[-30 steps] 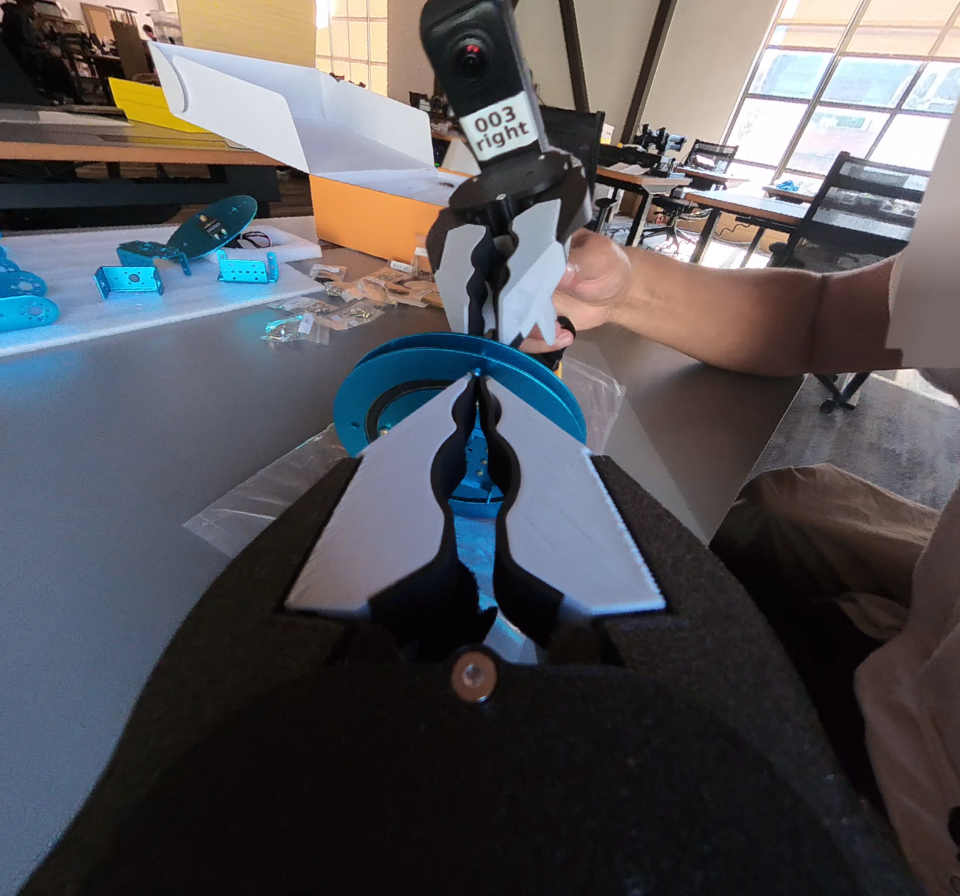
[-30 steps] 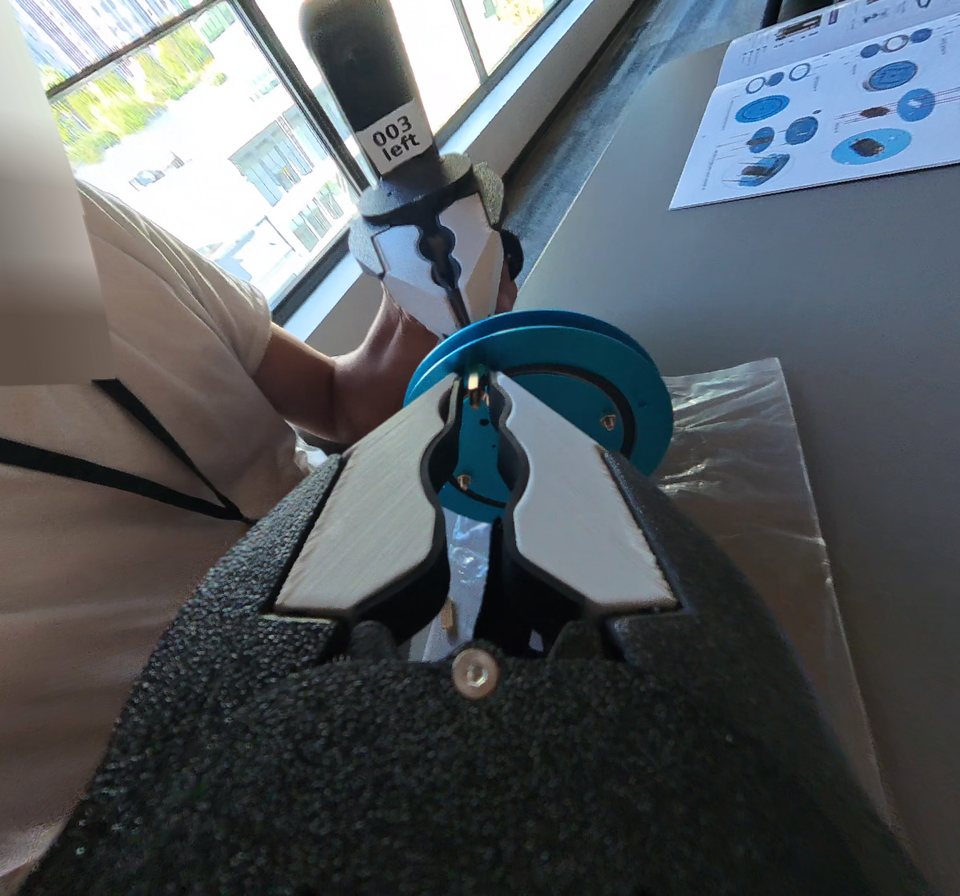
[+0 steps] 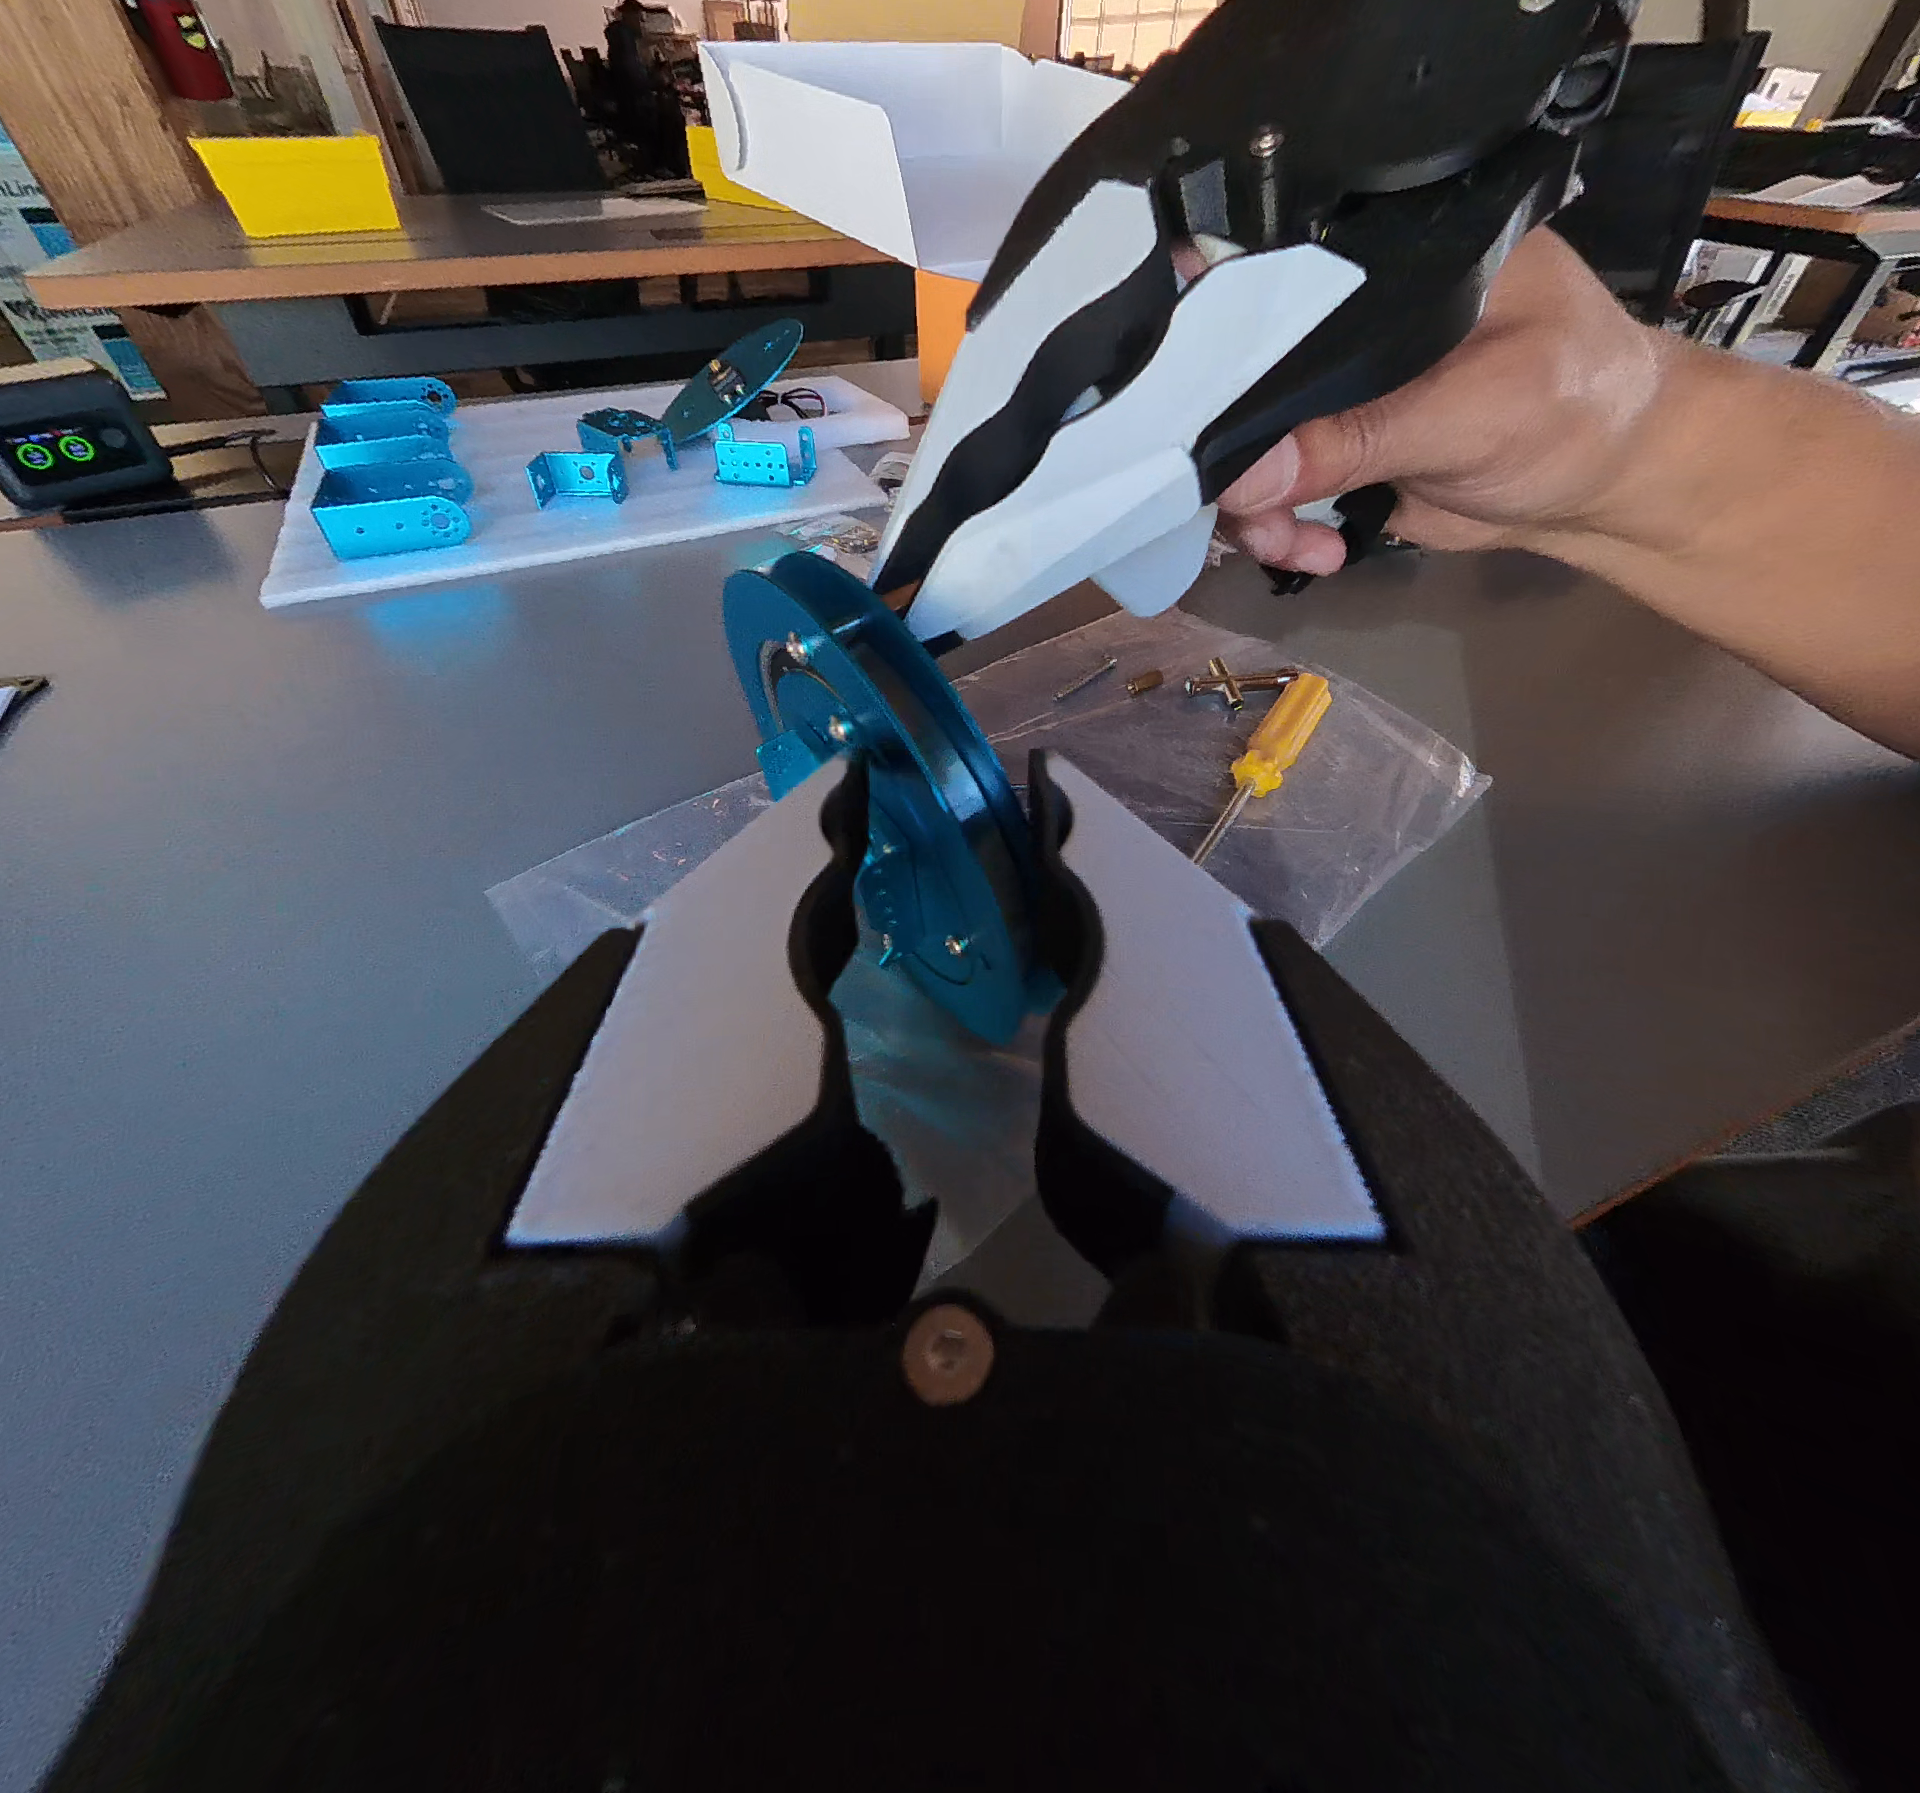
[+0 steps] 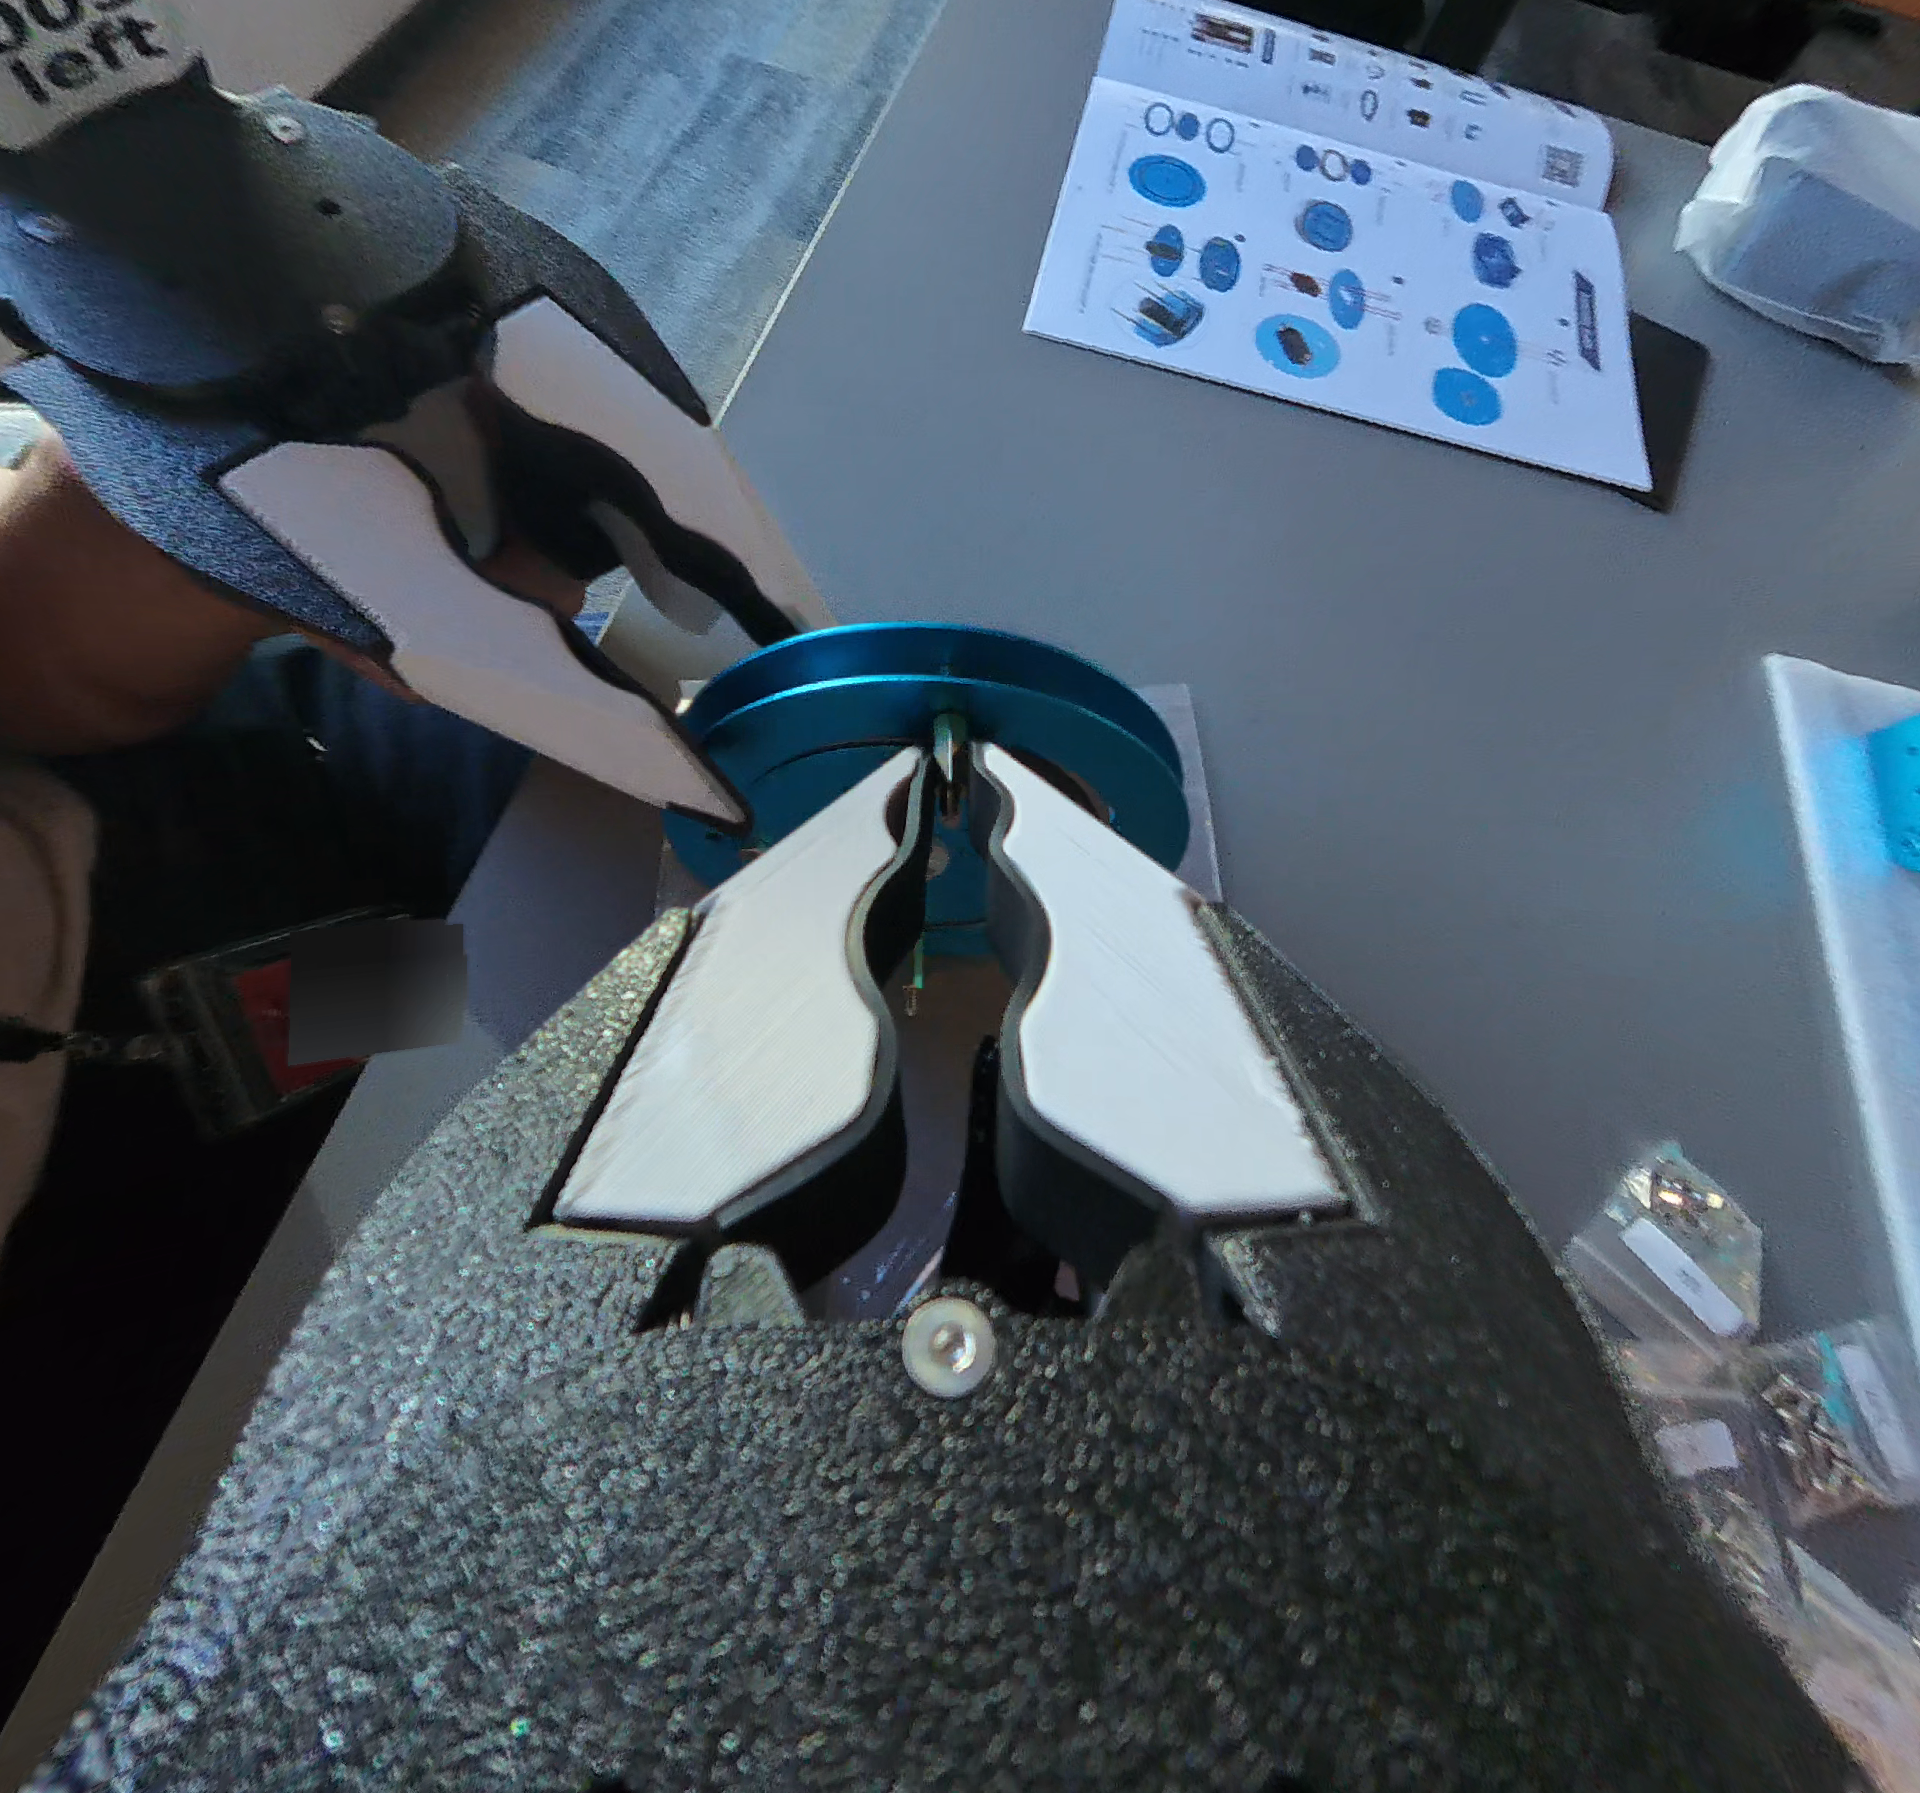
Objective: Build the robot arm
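A blue metal disc assembly (image 3: 821, 694), two round plates with a dark core, is held on edge above the grey table (image 3: 312, 860). My left gripper (image 3: 940, 777) is shut on its lower part, one finger on each face. My right gripper (image 3: 904, 600) comes down from the upper right, held by a hand, and pinches the disc's top rim. In the right wrist view my right gripper (image 4: 948, 756) is closed on a small metal post at the rim of the disc (image 4: 1049, 704). The left gripper (image 4: 767, 717) grips the disc from the left.
A clear plastic bag (image 3: 1351, 808) lies under the disc with a yellow screwdriver (image 3: 1278, 735) and small brass parts. A white foam sheet (image 3: 499, 538) holds blue brackets. An open white box (image 3: 914, 143) stands behind. A booklet (image 4: 1351, 237) and hardware bags (image 4: 1714, 1328) lie nearby.
The disc has turned from near flat to standing on edge. The right gripper has swung from straight opposite to the upper right. Both grippers still hold the disc.
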